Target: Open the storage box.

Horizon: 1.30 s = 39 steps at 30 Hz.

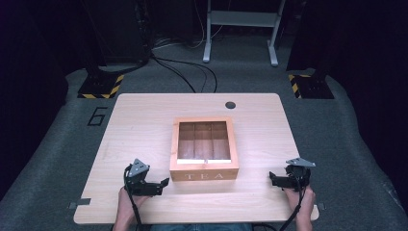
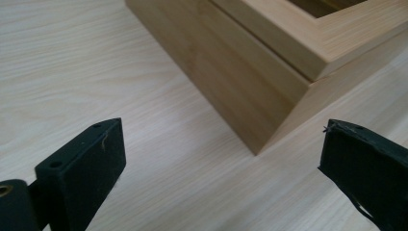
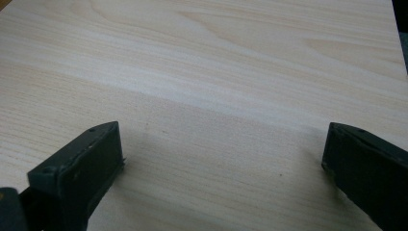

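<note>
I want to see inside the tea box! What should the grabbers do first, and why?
Probably slide the left gripper forward to the tea box: its lid looks shut, the box's corner is just ahead of the open jaws, and the right gripper faces bare table.

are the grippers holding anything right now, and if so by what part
Nothing is held. The left gripper is open beside a corner of the tea box, not touching it. The right gripper is open over bare table.

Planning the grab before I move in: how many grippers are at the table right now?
2: the left gripper sits just left of the tea box, and the right gripper lies farther off to its right.
</note>
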{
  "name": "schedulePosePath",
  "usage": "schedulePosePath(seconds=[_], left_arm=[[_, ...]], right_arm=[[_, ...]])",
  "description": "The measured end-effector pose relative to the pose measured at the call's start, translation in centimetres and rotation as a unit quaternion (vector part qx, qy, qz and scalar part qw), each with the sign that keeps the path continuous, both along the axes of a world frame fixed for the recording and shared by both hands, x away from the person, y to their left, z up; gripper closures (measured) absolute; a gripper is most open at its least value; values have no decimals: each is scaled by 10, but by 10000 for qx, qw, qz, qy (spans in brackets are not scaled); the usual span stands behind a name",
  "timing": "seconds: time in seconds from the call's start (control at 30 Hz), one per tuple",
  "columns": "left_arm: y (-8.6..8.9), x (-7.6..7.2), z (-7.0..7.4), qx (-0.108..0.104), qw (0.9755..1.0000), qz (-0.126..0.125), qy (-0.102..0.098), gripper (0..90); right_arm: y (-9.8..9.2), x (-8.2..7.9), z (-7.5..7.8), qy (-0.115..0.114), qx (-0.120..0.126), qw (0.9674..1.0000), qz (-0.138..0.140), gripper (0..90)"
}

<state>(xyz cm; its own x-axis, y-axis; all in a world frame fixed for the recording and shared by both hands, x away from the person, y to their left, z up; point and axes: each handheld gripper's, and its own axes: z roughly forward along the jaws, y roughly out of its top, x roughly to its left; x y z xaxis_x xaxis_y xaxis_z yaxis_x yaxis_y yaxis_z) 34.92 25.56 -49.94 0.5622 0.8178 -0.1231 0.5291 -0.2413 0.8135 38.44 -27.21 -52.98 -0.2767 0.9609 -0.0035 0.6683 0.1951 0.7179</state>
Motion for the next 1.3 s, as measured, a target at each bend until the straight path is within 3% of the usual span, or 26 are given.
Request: schedulePosePath(seconds=[0.27,0.5,0.83,1.2,1.3], left_arm=[[-18,3,5,7,9995,-313,-91,147],[-26,9,8,41,9989,-396,-242,225],[-28,10,6,-262,9971,-658,-268,387],[-26,5,5,-164,9961,-706,-503,465],[-26,4,4,-221,9961,-661,-543,474]], right_arm=[[0,0,0,-7,12,10000,-2,5],[0,0,0,-18,16,10000,14,12],[0,0,0,-23,20,10000,21,14],[0,0,0,-25,21,10000,21,15],[0,0,0,-25,19,10000,23,14]])
